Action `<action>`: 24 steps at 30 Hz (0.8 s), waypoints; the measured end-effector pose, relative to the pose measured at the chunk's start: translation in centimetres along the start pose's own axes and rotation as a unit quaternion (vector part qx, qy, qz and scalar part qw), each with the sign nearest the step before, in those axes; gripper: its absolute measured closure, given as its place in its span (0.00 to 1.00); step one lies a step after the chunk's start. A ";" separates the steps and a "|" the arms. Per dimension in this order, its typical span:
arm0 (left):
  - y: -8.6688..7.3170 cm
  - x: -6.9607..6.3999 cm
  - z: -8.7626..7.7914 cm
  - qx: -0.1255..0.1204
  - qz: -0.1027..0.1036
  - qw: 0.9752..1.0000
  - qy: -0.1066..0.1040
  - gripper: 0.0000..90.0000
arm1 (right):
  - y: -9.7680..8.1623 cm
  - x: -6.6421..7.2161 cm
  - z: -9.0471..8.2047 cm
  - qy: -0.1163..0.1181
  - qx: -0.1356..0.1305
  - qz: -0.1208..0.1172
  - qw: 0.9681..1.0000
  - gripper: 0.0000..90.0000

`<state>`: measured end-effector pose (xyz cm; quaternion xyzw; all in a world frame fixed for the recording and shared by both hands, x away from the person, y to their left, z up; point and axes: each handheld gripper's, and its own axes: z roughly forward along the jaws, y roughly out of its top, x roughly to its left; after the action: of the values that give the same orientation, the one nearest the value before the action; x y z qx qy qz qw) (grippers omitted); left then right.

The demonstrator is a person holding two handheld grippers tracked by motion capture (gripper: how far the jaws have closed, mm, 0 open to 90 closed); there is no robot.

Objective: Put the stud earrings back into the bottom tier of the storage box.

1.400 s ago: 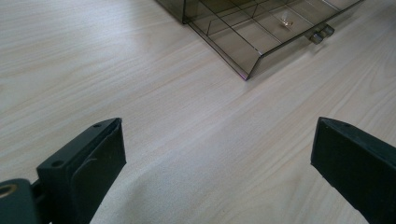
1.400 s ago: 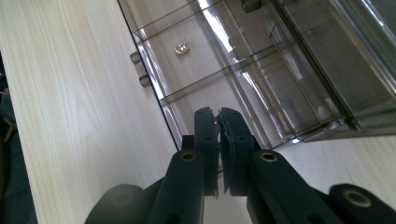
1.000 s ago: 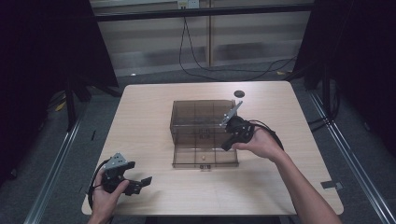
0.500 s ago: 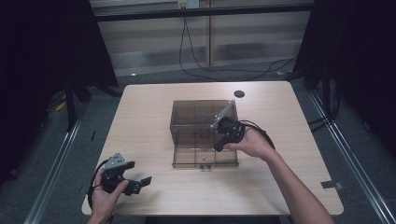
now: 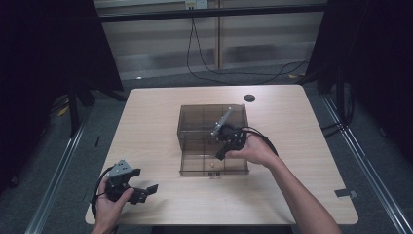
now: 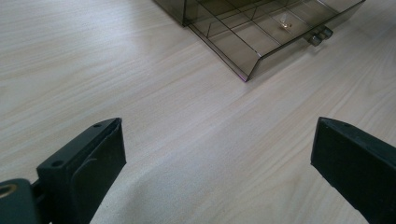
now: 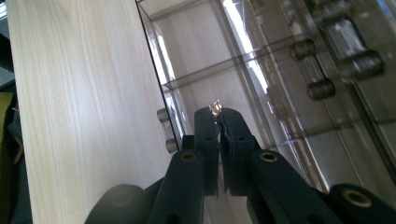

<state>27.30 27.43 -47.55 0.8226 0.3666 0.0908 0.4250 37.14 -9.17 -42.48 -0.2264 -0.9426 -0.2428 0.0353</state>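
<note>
Slippage is the main risk: the right gripper (image 7: 218, 112) pinches 1 tiny gold piece (image 7: 216, 107) by its tip above the open drawer (image 5: 187, 168) of the smoked box (image 5: 195, 114); any jolt could drop it into the wrong compartment. The left gripper (image 5: 146, 191) rests wide open on the table (image 5: 302, 126).

A smoky brown see-through drawer box (image 5: 212, 139) sits on the pale wood-grain counter (image 5: 146, 126), a small gold-coloured piece (image 7: 216, 107) glinting at the black right hand-held gripper (image 7: 218, 115), with the left hand-held gripper (image 5: 144, 192) black under a grey plate.
</note>
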 end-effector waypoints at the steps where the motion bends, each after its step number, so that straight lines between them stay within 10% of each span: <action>1: 0.0 0.0 0.0 0.000 0.001 1.000 0.000 0.03 | 0.3 0.0 0.3 0.002 0.002 -0.004 1.000 0.96; 24: 0.0 0.1 0.0 0.000 0.001 1.000 -0.001 0.03 | 1.0 -0.9 4.2 -0.008 0.059 0.000 0.998 0.96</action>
<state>27.31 27.50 -47.55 0.8228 0.3658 0.0907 0.4254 38.56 -6.81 -45.87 -0.2260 -0.9555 -0.1853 0.0408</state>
